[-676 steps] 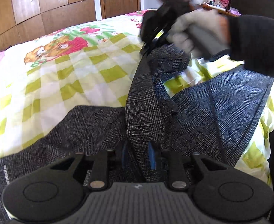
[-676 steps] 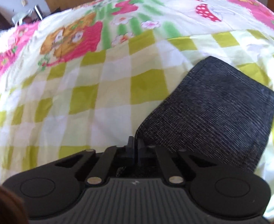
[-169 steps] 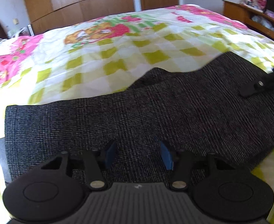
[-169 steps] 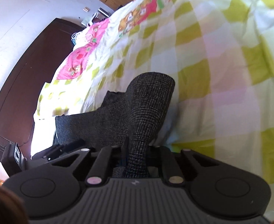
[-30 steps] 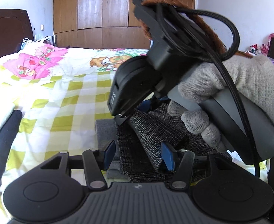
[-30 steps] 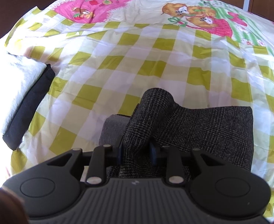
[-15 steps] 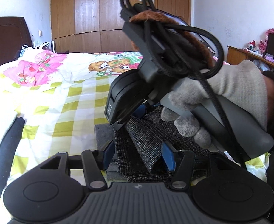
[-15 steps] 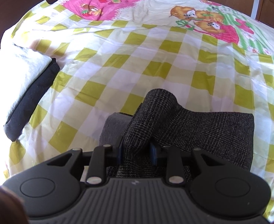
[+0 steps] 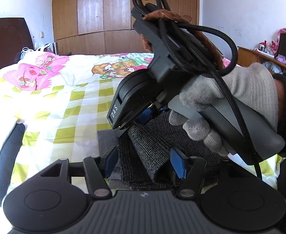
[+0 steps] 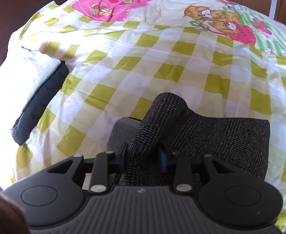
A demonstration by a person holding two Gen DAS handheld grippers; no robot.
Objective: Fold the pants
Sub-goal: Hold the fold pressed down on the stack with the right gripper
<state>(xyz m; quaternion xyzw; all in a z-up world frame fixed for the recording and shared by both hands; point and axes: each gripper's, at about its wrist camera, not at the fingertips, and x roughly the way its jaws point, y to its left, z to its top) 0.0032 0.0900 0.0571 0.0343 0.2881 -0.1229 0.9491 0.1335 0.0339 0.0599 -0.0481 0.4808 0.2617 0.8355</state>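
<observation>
The dark grey checked pants (image 10: pixel 220 136) lie folded into a small rectangle on the checked bed cover (image 10: pixel 162 68). One fold rises as a hump into my right gripper (image 10: pixel 143 158), whose jaws are opening while the cloth still fills the gap and touches the pads. In the left wrist view a gloved hand (image 9: pixel 230 97) tilts the right gripper (image 9: pixel 152 113) down onto the pants (image 9: pixel 148 156). My left gripper (image 9: pixel 144 162) sits low at the near edge of the stack. Its jaws are opening too, straddling the fold without pressing on it.
A dark folded cloth (image 10: pixel 41 101) and a white one (image 10: pixel 22 72) lie at the bed's left edge. A wooden wardrobe (image 9: pixel 104 19) and a dark headboard (image 9: pixel 6 39) stand behind the bed. A cluttered shelf (image 9: pixel 259 56) is at the right.
Both pairs of jaws have spread a little around the pants. The right gripper has tipped slightly in the left wrist view. The folded stack lies where it was.
</observation>
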